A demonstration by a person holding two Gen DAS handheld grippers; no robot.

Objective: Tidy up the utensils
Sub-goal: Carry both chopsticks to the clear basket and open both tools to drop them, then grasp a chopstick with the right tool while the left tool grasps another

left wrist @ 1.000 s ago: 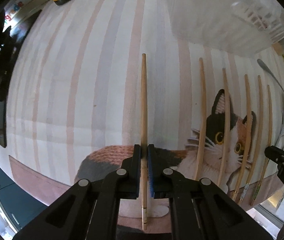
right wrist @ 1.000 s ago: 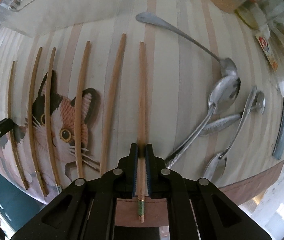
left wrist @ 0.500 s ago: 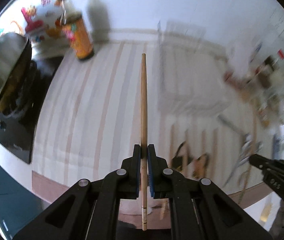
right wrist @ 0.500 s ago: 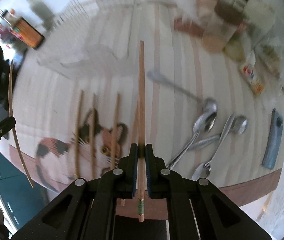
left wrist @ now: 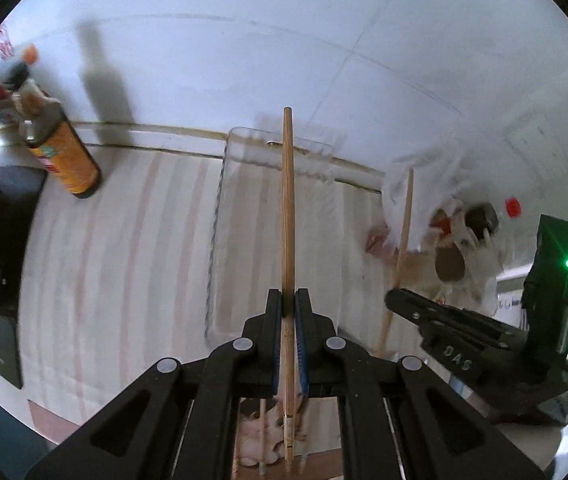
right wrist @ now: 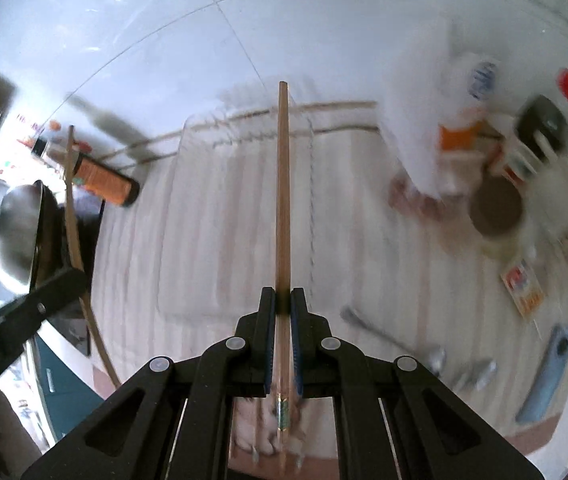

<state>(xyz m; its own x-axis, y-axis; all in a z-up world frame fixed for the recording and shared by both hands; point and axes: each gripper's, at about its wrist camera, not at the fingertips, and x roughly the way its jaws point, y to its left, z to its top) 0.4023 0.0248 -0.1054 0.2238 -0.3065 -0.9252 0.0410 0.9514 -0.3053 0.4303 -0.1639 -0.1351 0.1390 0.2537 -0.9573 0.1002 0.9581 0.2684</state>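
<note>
My left gripper (left wrist: 288,304) is shut on a wooden chopstick (left wrist: 288,208) and holds it in the air, its tip over a clear plastic tray (left wrist: 219,216) on the striped mat. My right gripper (right wrist: 283,302) is shut on another wooden chopstick (right wrist: 283,184), also lifted and pointing at the clear tray (right wrist: 175,216). The right gripper shows at the right of the left wrist view (left wrist: 464,344); the left gripper (right wrist: 23,320) and its chopstick (right wrist: 73,232) show at the left of the right wrist view. Spoons (right wrist: 436,356) lie blurred at the lower right.
An orange-labelled bottle (left wrist: 59,160) stands at the back left by the wall. A steel wok (right wrist: 15,236) sits on the stove to the left. Jars and packets (right wrist: 496,184) crowd the back right. A blue flat object (right wrist: 544,376) lies near the front right edge.
Both grippers have lifted their chopsticks off the cat mat and tilted up toward the clear tray and wall. The remaining chopsticks have dropped to the bottom of the views.
</note>
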